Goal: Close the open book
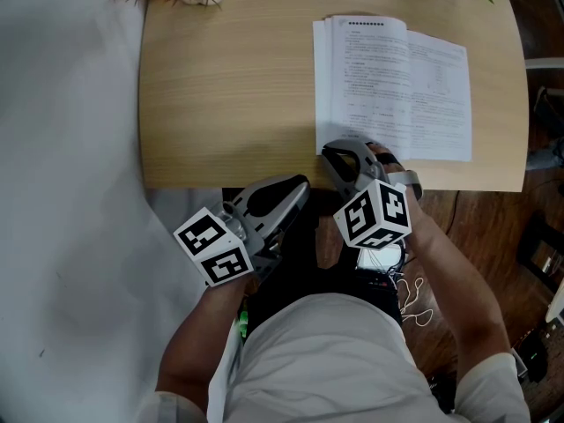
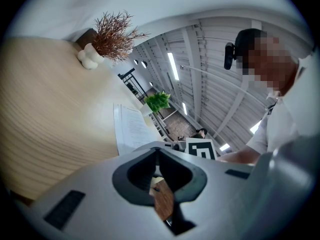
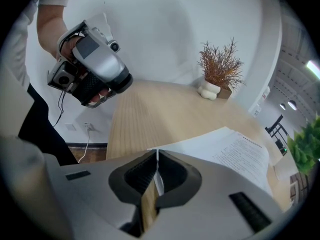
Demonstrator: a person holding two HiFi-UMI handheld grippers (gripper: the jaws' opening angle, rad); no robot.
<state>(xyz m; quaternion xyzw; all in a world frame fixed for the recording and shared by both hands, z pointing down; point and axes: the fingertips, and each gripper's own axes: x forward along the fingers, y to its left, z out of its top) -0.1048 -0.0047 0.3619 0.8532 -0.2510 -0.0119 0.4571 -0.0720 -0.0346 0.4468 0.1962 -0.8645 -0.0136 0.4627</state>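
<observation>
Surface (image 1: 220,86) was pale wood-grain laminate, smooth, satin. Book (image 1: 397,86): thin matt white paper with black print. Left tongs (image 1: 298,186) and right tongs (image 1: 339,154) had smooth grey plastic shells with a slight sheen. Their inner pads (image 3: 138,176) were dark, ribbed, matt. Marker cubes (image 1: 374,214): matt white, black print. Floor (image 1: 480,227) was dark wood board. Far-left vase (image 3: 210,90) looked like white ceramic, lumpy, and its twigs (image 3: 220,64) were dry and rough.
</observation>
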